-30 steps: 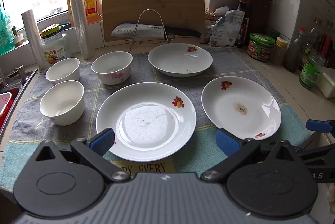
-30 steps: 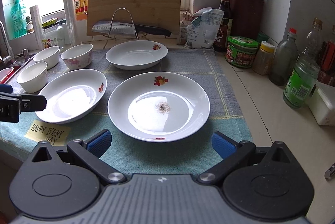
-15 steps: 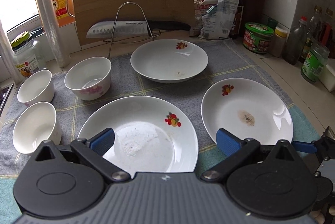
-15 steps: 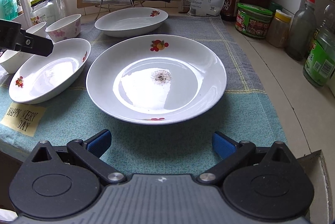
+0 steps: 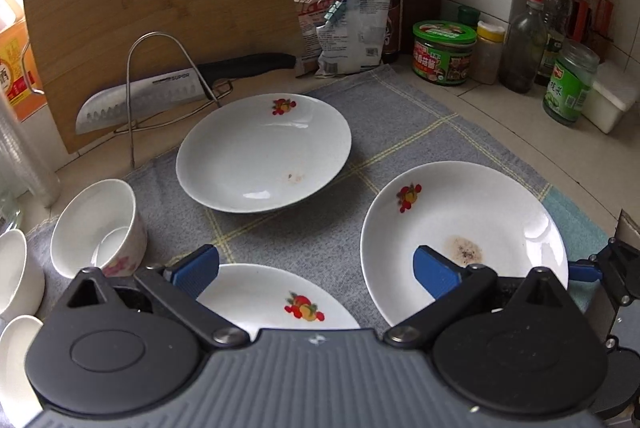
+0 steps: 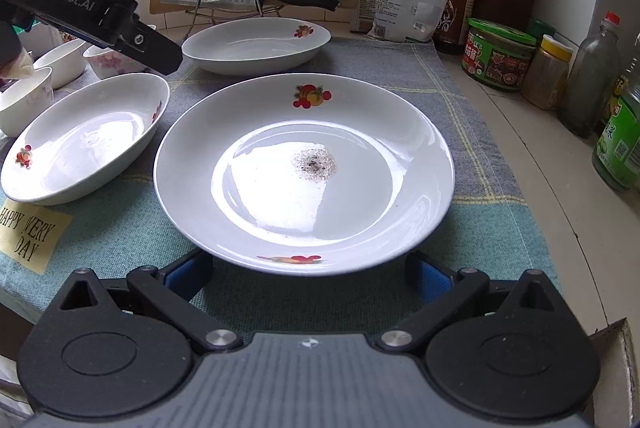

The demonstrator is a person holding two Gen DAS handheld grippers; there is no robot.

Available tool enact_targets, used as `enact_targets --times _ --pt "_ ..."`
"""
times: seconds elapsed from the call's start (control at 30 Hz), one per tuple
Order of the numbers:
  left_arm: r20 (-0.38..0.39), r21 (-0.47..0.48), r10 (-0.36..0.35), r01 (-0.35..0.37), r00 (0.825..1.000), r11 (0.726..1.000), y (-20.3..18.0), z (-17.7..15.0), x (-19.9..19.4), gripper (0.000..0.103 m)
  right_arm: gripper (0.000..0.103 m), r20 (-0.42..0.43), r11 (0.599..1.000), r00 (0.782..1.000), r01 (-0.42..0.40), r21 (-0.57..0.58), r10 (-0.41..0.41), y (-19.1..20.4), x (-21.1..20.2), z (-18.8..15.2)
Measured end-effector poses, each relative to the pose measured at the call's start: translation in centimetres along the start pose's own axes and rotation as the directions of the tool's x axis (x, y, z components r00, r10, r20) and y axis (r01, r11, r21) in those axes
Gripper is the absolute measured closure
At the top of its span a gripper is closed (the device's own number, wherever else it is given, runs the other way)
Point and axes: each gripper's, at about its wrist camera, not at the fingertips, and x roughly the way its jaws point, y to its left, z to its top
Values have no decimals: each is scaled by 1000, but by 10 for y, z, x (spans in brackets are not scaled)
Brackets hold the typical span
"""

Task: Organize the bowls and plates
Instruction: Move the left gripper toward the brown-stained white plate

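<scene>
Right claw point(image 6: 310, 274): spread wide, its 2 blue fingers either side of the near rim of the stained plate point(image 6: 304, 172), partly hidden beneath that rim; contact cannot be told. Left claw point(image 5: 316, 268): spread, holding nothing, hovering above the near-left plate point(image 5: 276, 302) with its right finger over the stained plate's left part. Both plates lie on the cloth point(image 6: 440, 68) covering the desk. Left of them stand 3 bowls, the flowered bowl point(image 5: 100, 228) nearest. Farther back sits the third plate point(image 5: 264, 152), before the knife point(image 5: 180, 90) and cutting board point(image 5: 160, 16).
</scene>
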Motion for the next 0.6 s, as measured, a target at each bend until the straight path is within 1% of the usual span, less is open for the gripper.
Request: enact_targets --times 0.1,0.27,0.47,0.53,0.6 --pt "10 48 -44 43 999 998 -1 12 10 1 0 -43 1000 999 5 16 -4 0 3 7" --pt "17 78 -126 124 992 989 1 26 26 1 0 -78 999 997 28 29 -26 3 5 12" --pt "2 87 -175 174 985 981 3 35 42 1 0 -61 999 997 40 34 -38 4 2 7" --pt "-18 82 -215 216 976 973 4 35 48 1 0 -48 999 998 40 36 -39 4 1 6" --pt "-37 72 -267 269 963 960 4 34 53 1 0 -28 998 999 43 37 -42 5 0 3"
